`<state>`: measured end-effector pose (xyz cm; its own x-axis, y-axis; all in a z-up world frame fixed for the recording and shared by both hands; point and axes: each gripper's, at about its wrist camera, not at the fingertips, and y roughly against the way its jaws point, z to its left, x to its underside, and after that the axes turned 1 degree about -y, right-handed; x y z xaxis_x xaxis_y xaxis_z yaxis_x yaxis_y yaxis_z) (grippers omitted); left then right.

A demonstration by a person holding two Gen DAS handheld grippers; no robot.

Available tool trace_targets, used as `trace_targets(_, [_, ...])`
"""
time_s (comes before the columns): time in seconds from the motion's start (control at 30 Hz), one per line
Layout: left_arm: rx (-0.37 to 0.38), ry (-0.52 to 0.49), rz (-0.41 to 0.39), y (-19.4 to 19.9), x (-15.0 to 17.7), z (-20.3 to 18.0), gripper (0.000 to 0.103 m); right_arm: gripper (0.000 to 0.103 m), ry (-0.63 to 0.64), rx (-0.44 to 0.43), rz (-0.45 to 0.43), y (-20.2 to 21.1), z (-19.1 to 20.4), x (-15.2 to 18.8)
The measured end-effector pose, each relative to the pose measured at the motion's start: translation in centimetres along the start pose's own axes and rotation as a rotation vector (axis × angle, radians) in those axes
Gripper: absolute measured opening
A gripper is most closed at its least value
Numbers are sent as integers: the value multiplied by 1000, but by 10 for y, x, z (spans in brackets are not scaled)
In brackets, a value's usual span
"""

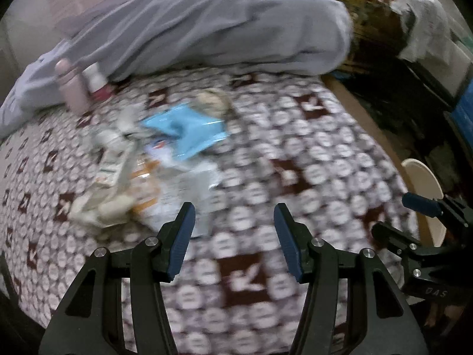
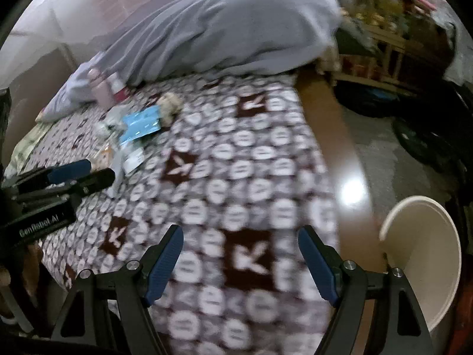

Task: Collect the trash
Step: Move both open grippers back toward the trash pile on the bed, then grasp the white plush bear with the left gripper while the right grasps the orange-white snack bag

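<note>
Your left claw [image 1: 233,236] and right claw [image 2: 239,259] both hang released over the patterned bedspread [image 1: 295,153], holding nothing. Bare bedspread lies between them and the trash pile [image 1: 142,165], centre-left, topped by a blue wrapper [image 1: 189,130]. At lower right, past the bed's wooden edge [image 2: 334,136], stands a white bin [image 2: 425,254]; its contents aren't visible.

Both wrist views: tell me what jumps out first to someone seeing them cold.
A heap of trash topped by a bright blue wrapper lies mid-bed on the patterned bedspread. Behind it a big grey duvet is bunched up. A white bin stands past the bed's right edge, by the open right claw.
</note>
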<state>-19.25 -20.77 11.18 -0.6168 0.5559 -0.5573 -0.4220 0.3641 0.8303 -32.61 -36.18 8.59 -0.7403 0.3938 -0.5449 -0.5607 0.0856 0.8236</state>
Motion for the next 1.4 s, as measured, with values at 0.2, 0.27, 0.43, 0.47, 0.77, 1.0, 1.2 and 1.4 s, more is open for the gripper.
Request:
trace_targets(0.2, [-47,100,15,1,7,64,54,79,93,-56,37,-24,42,-10])
trace_targets(0.27, [-65,126,17,0,6,81,54,79,118,-73,52,-32,56,-14])
trace_targets(0.43, [-97,204,14,-14,-8,126,54,79,174,-88,66,-45,85,-23])
trace_targets(0.47, [-104,210,15,-18,-11,132,54,79,181,-91,68,-48,90,-24])
trace_targets(0.77, [-74,111,133,-63,-9,152,54,79,190,-139,78,-64,110,-46])
trace_targets(1.0, [-7,-11,192,-31,53,172,54,80,218,-169,74,-79,130,-66])
trace_targets(1.2, [-4,122,201,-13,78,203,54,80,243,-199,56,-87,152,-81])
trace_targets(1.4, [136,357,137,-4,77,219,54,84,409,-186,15,-95,181,-95])
